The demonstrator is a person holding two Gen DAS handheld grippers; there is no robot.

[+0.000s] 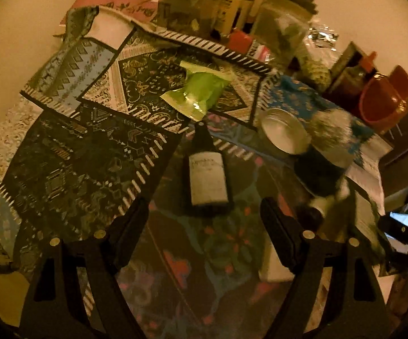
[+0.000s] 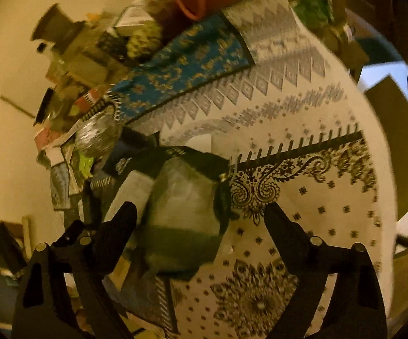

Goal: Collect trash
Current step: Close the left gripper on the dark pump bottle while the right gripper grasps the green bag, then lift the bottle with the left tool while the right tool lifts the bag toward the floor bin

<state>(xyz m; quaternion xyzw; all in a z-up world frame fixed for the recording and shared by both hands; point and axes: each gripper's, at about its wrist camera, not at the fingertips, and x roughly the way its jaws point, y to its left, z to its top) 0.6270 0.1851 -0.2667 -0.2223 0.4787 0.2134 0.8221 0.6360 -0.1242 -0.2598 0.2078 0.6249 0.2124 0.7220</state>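
Glossy plastic wrapper (image 1: 198, 91), shiny metal tin (image 1: 284, 132), glass bottle (image 1: 208, 175) w/ paper label

Snack wrapper (image 1: 201, 91): lime green. Bottle (image 1: 208, 175): dark, pale label. Tin (image 1: 284, 134): silver. Bucket (image 1: 380, 103): red-orange. Cloths: black with white paisley (image 1: 158, 84); turquoise with gold floral (image 2: 184, 65); cream with black paisley (image 2: 302, 197)

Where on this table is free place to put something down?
Free: the dark patterned mat left of the lying bottle, and the white paisley cloth. Crowded: the far edge with jars, and around the metal bowl.
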